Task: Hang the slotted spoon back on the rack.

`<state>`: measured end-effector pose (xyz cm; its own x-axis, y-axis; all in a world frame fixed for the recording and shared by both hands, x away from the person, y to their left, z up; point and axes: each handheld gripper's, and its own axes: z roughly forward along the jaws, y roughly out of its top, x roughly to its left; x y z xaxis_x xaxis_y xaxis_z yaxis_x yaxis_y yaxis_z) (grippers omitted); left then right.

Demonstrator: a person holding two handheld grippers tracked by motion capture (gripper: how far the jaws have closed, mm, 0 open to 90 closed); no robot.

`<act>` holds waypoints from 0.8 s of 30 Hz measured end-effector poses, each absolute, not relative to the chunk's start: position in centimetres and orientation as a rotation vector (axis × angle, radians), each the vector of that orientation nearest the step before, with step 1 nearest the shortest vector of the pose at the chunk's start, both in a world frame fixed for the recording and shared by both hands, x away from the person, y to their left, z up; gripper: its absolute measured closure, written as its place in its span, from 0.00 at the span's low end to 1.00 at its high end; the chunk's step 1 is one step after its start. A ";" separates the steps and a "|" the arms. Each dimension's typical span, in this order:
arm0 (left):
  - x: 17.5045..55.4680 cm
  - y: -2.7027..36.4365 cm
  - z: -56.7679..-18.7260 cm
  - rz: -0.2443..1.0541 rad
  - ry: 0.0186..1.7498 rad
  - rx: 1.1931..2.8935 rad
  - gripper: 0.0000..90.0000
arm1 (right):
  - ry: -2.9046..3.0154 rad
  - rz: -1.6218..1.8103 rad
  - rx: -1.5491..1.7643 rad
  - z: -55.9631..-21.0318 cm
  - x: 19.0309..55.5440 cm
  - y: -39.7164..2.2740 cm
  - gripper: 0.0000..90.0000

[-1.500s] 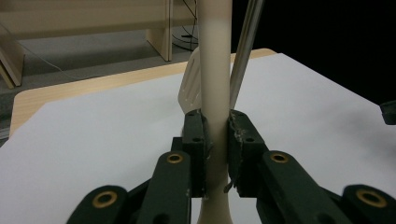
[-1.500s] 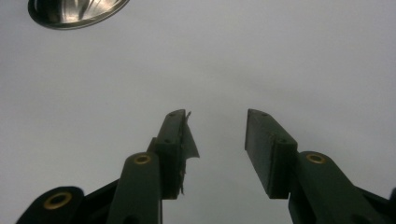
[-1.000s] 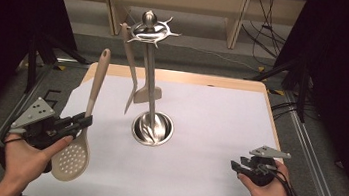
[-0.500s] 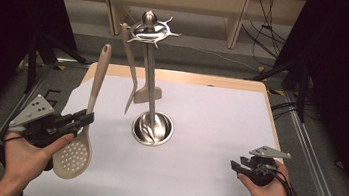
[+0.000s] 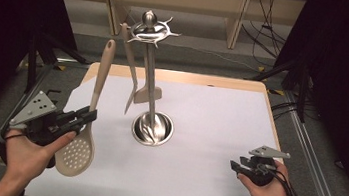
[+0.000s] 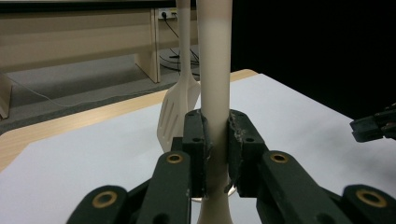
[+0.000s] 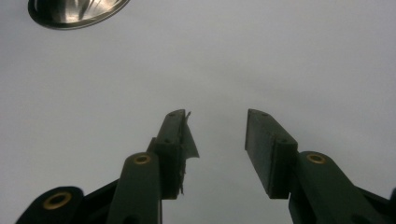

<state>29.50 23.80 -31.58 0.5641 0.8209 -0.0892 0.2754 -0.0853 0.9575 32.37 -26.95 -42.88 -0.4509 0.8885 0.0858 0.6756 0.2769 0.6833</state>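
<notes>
A steel utensil stand with a round base rises mid-table; a beige slotted turner hangs from its top hooks. At the left, my left gripper is shut on the handle of a beige perforated spoon, held upright with the bowl down and the handle end near the stand's height. The left gripper view shows the pads clamped on the handle, with the turner behind it. My right gripper rests at the right front of the table, jaws open with nothing between them.
A white sheet covers a wooden tabletop. Black curtains stand on both sides. A wooden bench and cables lie on the floor beyond the far edge. The stand's base appears at the top left of the right gripper view.
The spoon and my left gripper have shifted slightly; the handle leans a little more upright. My right gripper has stayed still.
</notes>
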 end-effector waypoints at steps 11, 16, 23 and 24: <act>29.5 23.4 -30.9 0.589 0.911 1.645 0.86 | 2.244 0.934 1.446 -42.8 32.3 -26.9 0.65; 29.5 23.0 -30.8 0.583 0.896 1.647 0.86 | 2.237 0.938 1.427 -42.8 32.4 -27.0 0.65; 29.7 22.6 -30.6 0.582 0.881 1.660 0.86 | 2.238 0.935 1.421 -42.8 32.4 -27.1 0.65; 29.7 22.5 -30.6 0.582 0.881 1.662 0.86 | 2.240 0.937 1.419 -42.8 32.4 -27.1 0.65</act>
